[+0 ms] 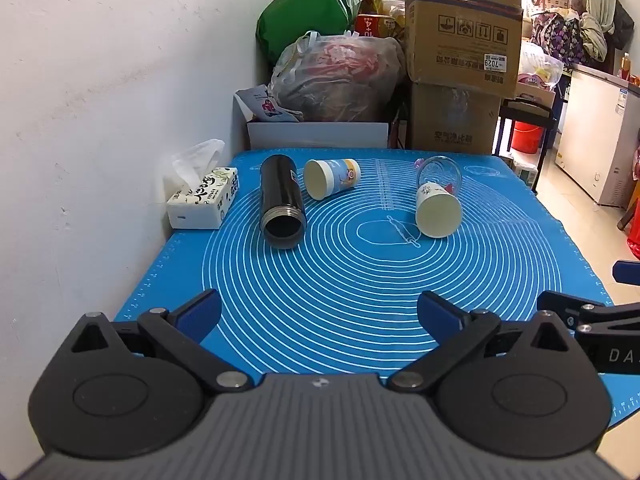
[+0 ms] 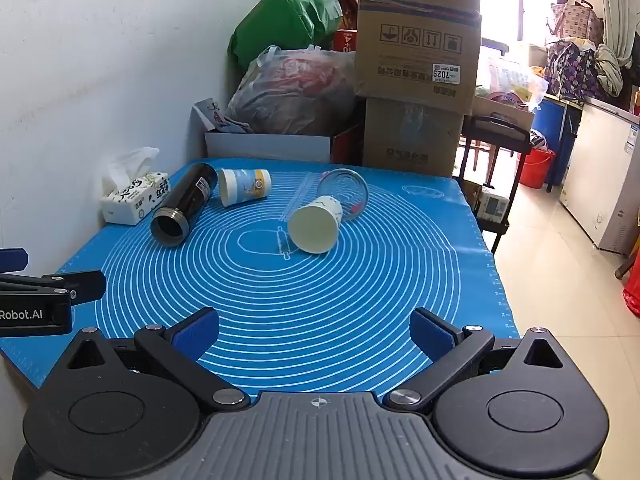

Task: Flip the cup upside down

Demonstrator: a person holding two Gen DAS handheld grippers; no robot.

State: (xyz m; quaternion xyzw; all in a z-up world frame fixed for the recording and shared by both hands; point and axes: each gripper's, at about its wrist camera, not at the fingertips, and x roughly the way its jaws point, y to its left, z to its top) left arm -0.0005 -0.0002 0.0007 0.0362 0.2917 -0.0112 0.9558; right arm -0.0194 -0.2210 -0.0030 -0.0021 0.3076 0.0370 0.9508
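Several cups lie on their sides on a blue mat [image 1: 360,280] [image 2: 300,300]. A black flask [image 1: 281,200] [image 2: 182,207] lies at the left, mouth toward me. A paper cup with a blue and yellow print [image 1: 331,178] [image 2: 244,187] lies beside it. A white paper cup [image 1: 437,210] [image 2: 316,222] lies near the middle, its base against a clear glass [image 1: 439,170] [image 2: 344,190]. My left gripper [image 1: 320,312] is open and empty over the mat's near edge. My right gripper [image 2: 316,332] is open and empty beside it.
A tissue box [image 1: 202,202] [image 2: 134,198] sits at the mat's left edge against the white wall. Cardboard boxes [image 1: 460,60] [image 2: 416,60] and stuffed bags [image 1: 340,76] stand behind the table. The table's right edge drops to a tiled floor [image 2: 560,260].
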